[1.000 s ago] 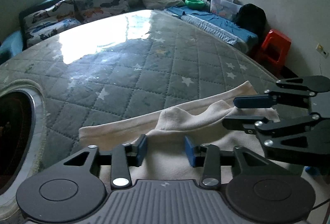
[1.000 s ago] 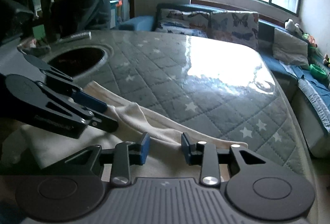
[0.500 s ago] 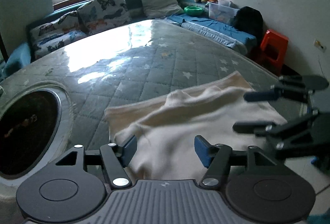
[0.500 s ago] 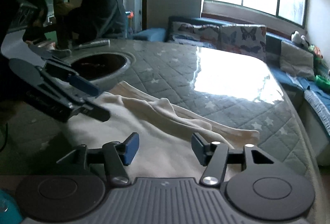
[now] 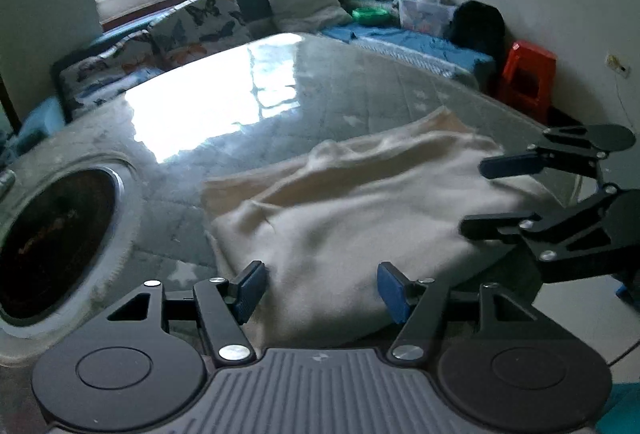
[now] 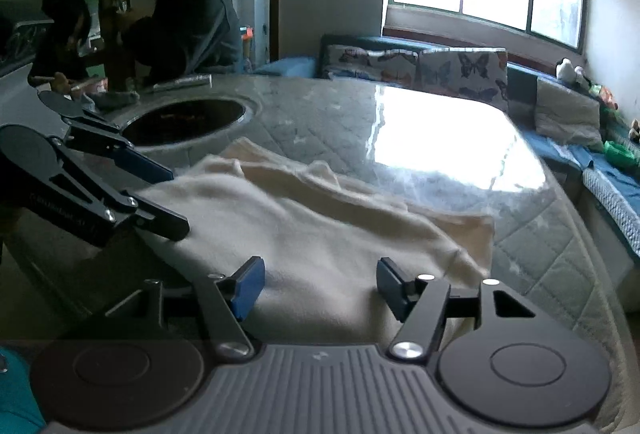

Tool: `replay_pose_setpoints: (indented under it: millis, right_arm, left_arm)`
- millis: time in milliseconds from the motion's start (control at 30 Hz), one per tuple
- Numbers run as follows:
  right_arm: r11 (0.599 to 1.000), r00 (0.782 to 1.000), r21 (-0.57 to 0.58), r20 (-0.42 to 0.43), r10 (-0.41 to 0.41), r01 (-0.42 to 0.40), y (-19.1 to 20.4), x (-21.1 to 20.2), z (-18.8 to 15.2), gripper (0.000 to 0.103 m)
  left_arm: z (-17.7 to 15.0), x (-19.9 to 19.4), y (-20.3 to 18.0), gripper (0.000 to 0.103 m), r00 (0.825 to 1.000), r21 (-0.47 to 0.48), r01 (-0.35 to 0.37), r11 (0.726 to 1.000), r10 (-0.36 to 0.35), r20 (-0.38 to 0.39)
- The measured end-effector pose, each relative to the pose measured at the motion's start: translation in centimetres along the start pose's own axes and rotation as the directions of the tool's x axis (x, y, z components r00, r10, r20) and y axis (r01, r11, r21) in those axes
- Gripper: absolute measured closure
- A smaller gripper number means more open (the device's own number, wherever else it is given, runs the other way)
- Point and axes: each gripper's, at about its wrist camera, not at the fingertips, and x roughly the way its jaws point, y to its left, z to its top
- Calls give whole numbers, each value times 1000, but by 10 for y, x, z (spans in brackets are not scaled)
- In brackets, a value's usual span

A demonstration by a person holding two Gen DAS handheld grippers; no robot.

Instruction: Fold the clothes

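Note:
A cream garment (image 5: 360, 206) lies folded over itself on the near edge of the quilted table (image 5: 280, 106); it also shows in the right wrist view (image 6: 320, 230). My left gripper (image 5: 320, 288) is open and empty, raised just above the garment's near edge. My right gripper (image 6: 318, 286) is open and empty above the same edge, to the right of the left one. The right gripper also shows in the left wrist view (image 5: 480, 194), and the left gripper in the right wrist view (image 6: 160, 198).
A round dark opening (image 5: 48, 242) is set in the table at the left. Butterfly cushions (image 5: 192, 30) and a bench line the far side. A red stool (image 5: 528, 74) stands by the wall. Two people (image 6: 188, 22) are behind the table.
Both grippers opened, letting go of the garment, and drew back and up. The garment now lies flatter on the table with its top layer dropped forward.

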Motion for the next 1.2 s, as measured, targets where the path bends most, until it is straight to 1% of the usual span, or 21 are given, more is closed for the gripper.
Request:
replay_pose_setpoints:
  millis: [67, 133, 200, 233, 300, 400, 467, 533, 567, 600, 633, 667, 700, 767, 800, 833, 967, 1033, 1200]
  right_arm:
    - [1000, 1000, 6, 0, -5, 5, -1, 0, -2, 39]
    - [1000, 1000, 23, -15, -2, 2, -4, 3, -6, 38]
    - [999, 1000, 39, -20, 3, -2, -6, 4, -7, 38]
    - [999, 1000, 45, -15, 5, -5, -6, 3, -6, 38]
    - [998, 1000, 58, -5, 9, -9, -8, -1, -2, 37]
    - [998, 1000, 66, 0, -3, 3, -11, -1, -2, 33]
    - [996, 1000, 87, -24, -5, 7, -15, 5, -5, 32]
    - [992, 1000, 127, -25, 5, -2, -19, 7, -8, 31]
    - [991, 1000, 131, -21, 5, -2, -19, 5, -7, 29]
    - [992, 1000, 129, -14, 4, -2, -18, 3, -5, 26]
    - [992, 1000, 127, -4, 3, -3, -18, 1, -3, 19]
    - [992, 1000, 127, 5, 3, -4, -17, -1, -2, 15]
    - [992, 1000, 125, 9, 2, -4, -17, -2, -1, 14]
    - [992, 1000, 123, 7, -2, 1, -16, -2, 1, 9]
    - [992, 1000, 126, 8, -7, 6, -15, -2, 1, 7]
    - [992, 1000, 128, 9, -10, 8, -14, -2, 0, 3]
    - [990, 1000, 138, 13, -16, 14, -13, -4, 0, 0]
    - [990, 1000, 139, 19, -22, 19, -12, -6, 1, 0]
    - [988, 998, 147, 37, -51, 45, -9, -10, 3, 0]
  left_arm:
    - [0, 1, 6, 38, 1000, -26, -14, 1000, 14, 0]
    - [-2, 8, 12, 38, 999, -62, -27, 998, 25, -27]
    - [-5, 14, 18, 38, 998, -96, -24, 995, 19, -55]
    - [-5, 13, 19, 38, 998, -108, -18, 994, 13, -54]
    - [-3, 9, 21, 38, 999, -115, -21, 993, 16, -40]
    - [0, 7, 26, 38, 999, -126, -35, 991, 32, -23]
    - [-2, 13, 28, 38, 998, -133, -43, 990, 37, -45]
    - [-4, 16, 29, 38, 998, -152, -42, 988, 33, -62]
    - [-3, 15, 30, 38, 998, -162, -39, 986, 29, -63]
    - [-2, 14, 30, 35, 998, -170, -36, 985, 26, -59]
    - [-1, 12, 31, 27, 998, -176, -36, 984, 26, -56]
    - [1, 11, 30, 24, 998, -178, -40, 983, 30, -55]
    - [2, 10, 29, 19, 998, -181, -44, 983, 35, -55]
    - [4, 8, 26, 16, 997, -177, -54, 983, 45, -57]
    - [5, 8, 25, 13, 997, -178, -55, 983, 45, -58]
    - [5, 8, 24, 9, 997, -178, -56, 982, 46, -60]
    - [8, 6, 19, 5, 997, -176, -65, 982, 55, -61]
    - [10, 5, 17, 0, 996, -179, -68, 981, 58, -60]
    - [15, 5, 13, 0, 994, -176, -97, 980, 87, -61]
